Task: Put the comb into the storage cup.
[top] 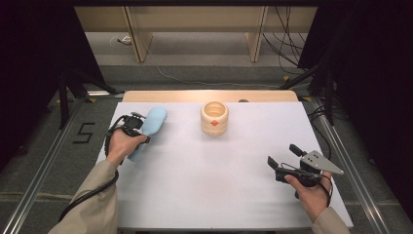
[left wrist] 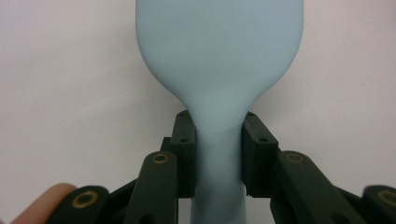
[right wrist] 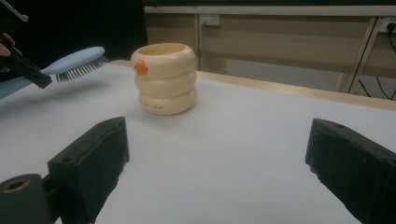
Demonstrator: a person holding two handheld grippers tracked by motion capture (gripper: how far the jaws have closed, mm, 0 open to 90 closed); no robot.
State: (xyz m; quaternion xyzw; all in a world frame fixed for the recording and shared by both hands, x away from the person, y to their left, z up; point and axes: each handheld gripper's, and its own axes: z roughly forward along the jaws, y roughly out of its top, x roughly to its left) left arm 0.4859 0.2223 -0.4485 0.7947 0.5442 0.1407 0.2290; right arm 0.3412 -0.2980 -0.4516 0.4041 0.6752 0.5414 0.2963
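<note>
From the high view, my left gripper (top: 138, 123) sits at the left side of the white table (top: 219, 195), with the light blue hairbrush (top: 148, 129) clamped in it; the brush runs lengthwise away from me, its broad head toward the far edge and its handle end back by my left hand (top: 121, 146). The cream ringed cup (top: 214, 117) stands upright near the far middle of the table, well apart from the brush. My right gripper (top: 283, 157) rests near the right edge, jaws spread and nothing between them, well apart from the cup. In the left gripper view, my two black jaws are drawn in against the narrow neck of the brush (left wrist: 219, 140), one pad pressing on each side, and the wide head (left wrist: 219, 51) spreads out beyond them over the white surface. In the right gripper view, my jaws stand wide apart with only bare table between them; the cup (right wrist: 164, 79) stands ahead with a small orange mark (right wrist: 141, 68) on its top ring, and to its left the brush (right wrist: 77, 60) is held level, bristles pointing down, its tip just short of the cup.
</note>
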